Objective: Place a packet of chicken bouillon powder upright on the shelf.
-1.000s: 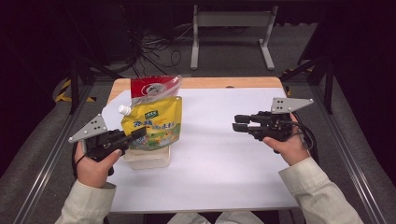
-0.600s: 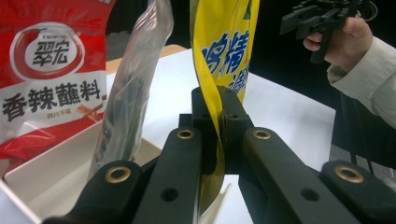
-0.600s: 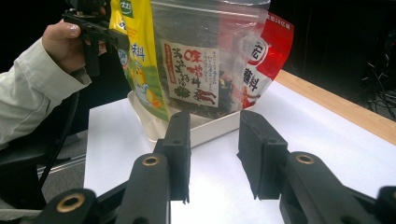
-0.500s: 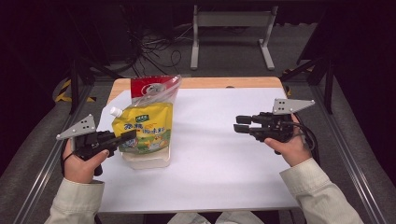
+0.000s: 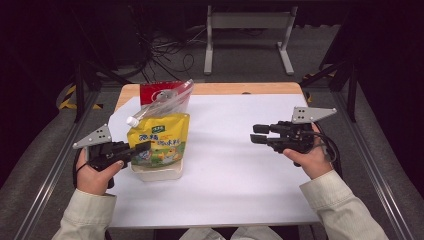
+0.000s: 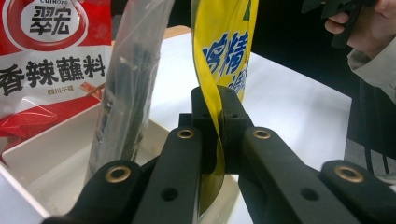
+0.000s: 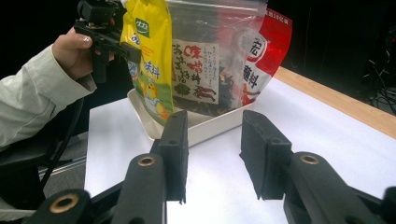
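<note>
A yellow spout pouch (image 5: 160,137) stands in a white tray (image 5: 157,173) at the table's left. My left gripper (image 5: 145,146) is shut on the pouch's side edge, and the left gripper view shows the yellow film (image 6: 224,51) pinched between the pads. Behind it stand a clear zip bag (image 5: 167,102) of dark contents and a red packet (image 5: 155,92). Over the right of the table my right gripper (image 5: 257,134) points left toward the tray; its jaws have just been opening. Nothing lies between its fingers (image 7: 175,149).
A white sheet (image 5: 235,165) covers the table, with a wooden edge (image 5: 240,88) at the back. Metal rails run along both sides. A frame and cables stand on the floor beyond the far edge.
The left gripper has shifted slightly to the left with the yellow pouch, which now leans lower over the tray. The right hand has stayed put, its jaws a little wider.
</note>
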